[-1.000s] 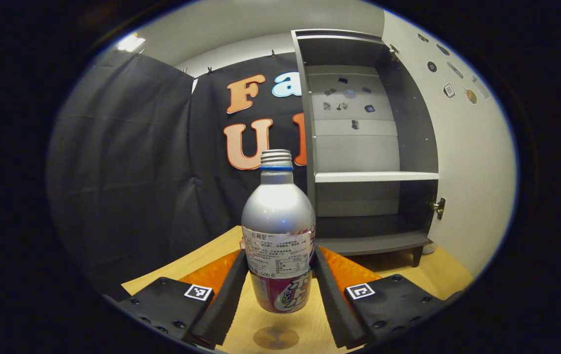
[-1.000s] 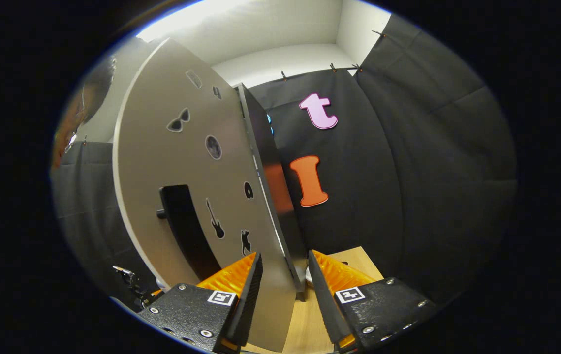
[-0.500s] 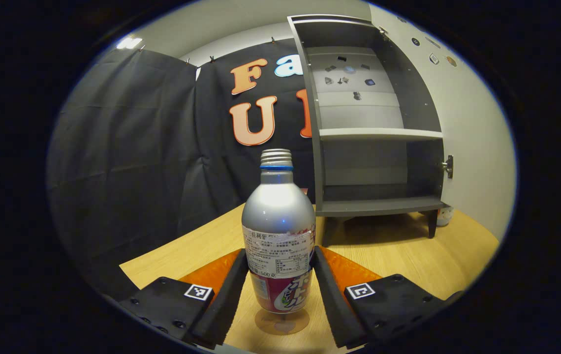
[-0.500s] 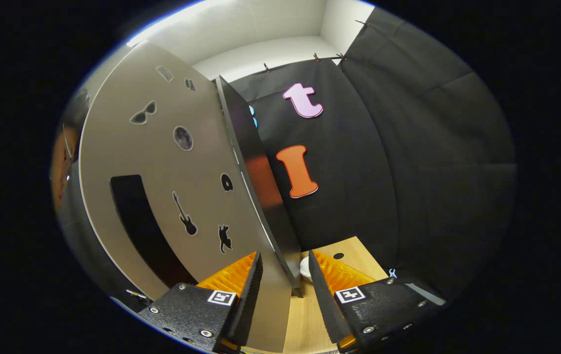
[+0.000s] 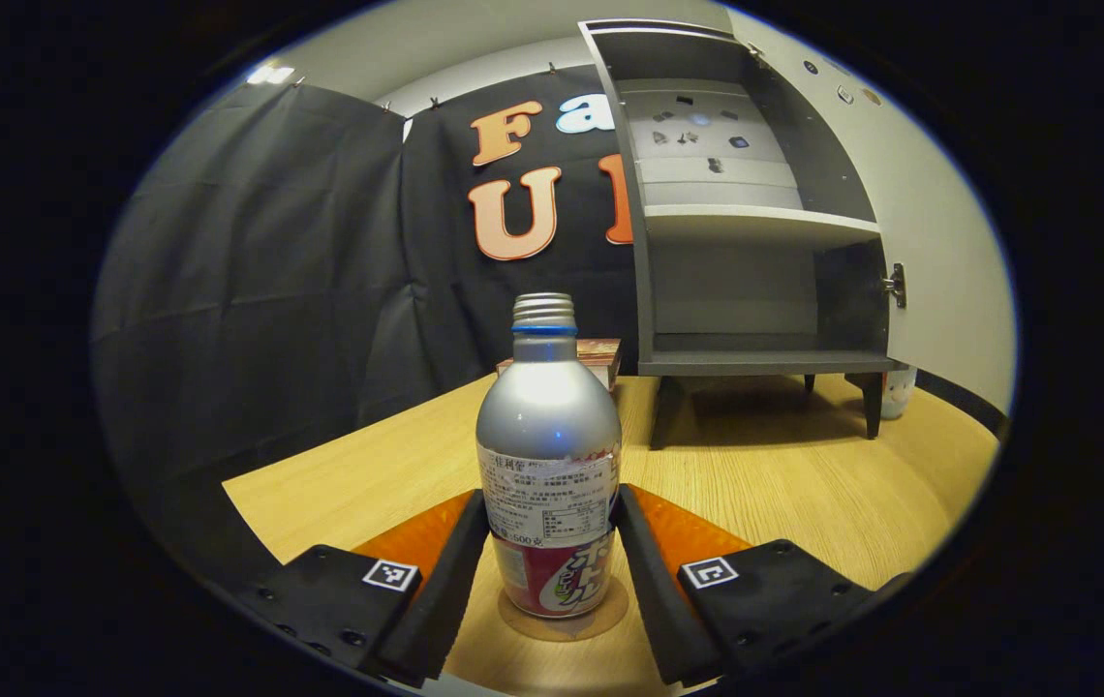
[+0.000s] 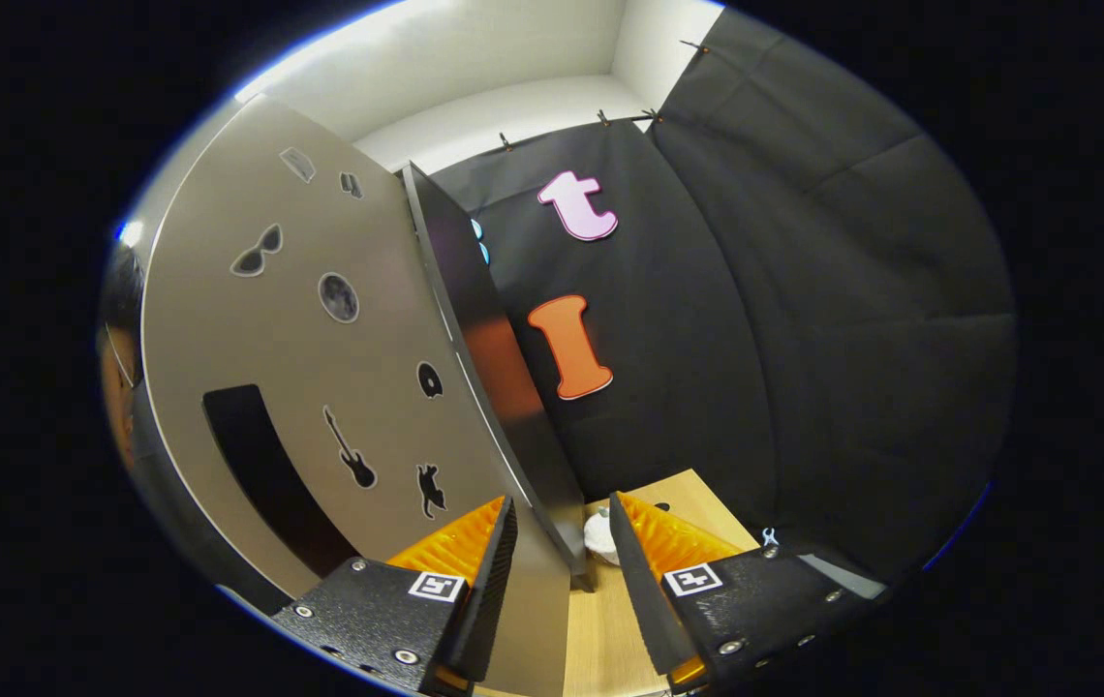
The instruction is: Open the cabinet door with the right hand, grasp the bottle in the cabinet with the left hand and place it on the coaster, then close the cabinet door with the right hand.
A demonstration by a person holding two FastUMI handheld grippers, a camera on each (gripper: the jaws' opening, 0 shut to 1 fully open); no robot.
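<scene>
In left gripper view we see the cabinet (image 5: pixel 755 223) interior, bottle (image 5: pixel 549 465) upright on coaster (image 5: pixel 564 620), w/ left gripper (image 5: pixel 549 571) clamped on its lower body. Right gripper view gives us the door (image 6: pixel 320 387) front; right gripper (image 6: pixel 557 581) spread, door edge btw its fingers.

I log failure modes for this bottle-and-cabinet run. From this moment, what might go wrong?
1. The bottle is tall, and the left gripper has both fingers on its lower part over the coaster; an uneven release might tip it.
2. The cabinet door edge sits between the right gripper fingers with gaps showing; closing it from this loose hold could let it slip.
</scene>
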